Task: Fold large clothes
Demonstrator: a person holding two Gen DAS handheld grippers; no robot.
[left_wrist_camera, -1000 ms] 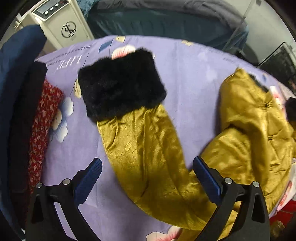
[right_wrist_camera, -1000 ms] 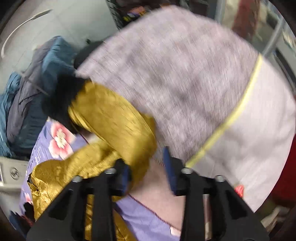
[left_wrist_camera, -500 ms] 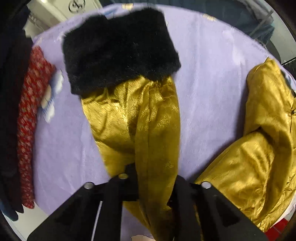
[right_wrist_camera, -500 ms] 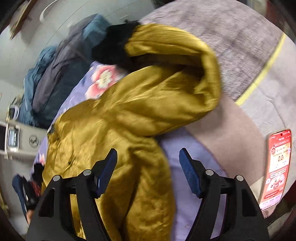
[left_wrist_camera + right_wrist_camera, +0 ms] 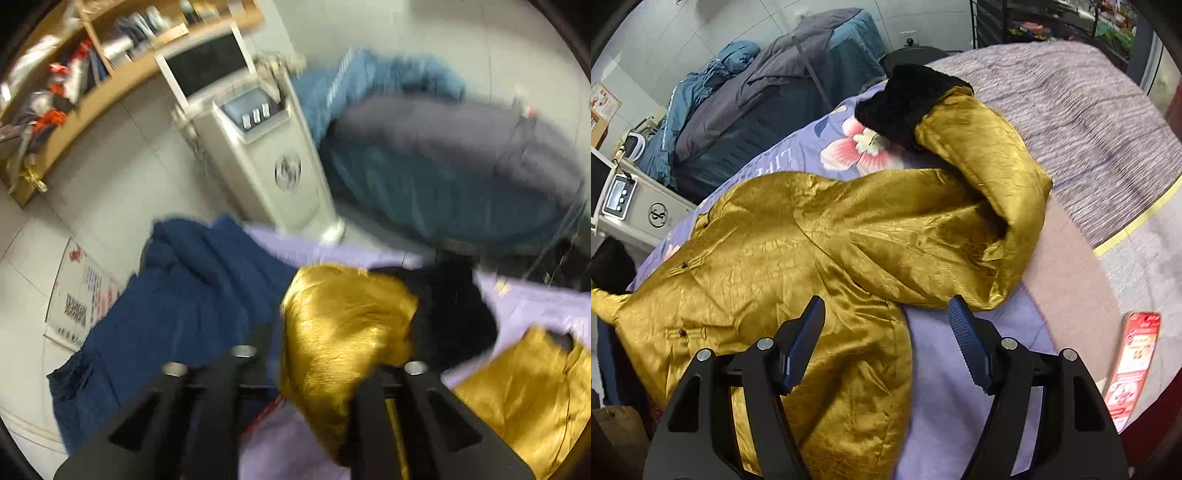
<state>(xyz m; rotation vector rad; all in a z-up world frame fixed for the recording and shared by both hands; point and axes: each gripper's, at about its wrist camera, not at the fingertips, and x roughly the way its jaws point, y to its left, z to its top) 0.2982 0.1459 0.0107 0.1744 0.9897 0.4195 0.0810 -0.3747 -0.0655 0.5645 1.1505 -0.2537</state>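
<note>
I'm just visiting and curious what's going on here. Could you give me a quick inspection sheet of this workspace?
Surface: purple flowered sheet over a bed.
Job's things: gold jacket spread out, black fur cuff on its folded-in sleeve.
Clutter: navy garment; red leaflet.
Grippers: left gripper shut on a gold sleeve, lifted; right gripper open above the jacket.
Cables: nothing seen.
Surroundings: white machine, piled bedding, wooden shelf.

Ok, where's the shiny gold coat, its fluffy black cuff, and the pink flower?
Shiny gold satin coat (image 5: 768, 236), right wrist view, chest panel.
Fluffy black fur cuff (image 5: 905, 99), right wrist view, middle.
Pink printed flower (image 5: 857, 151), right wrist view, petals.
</note>
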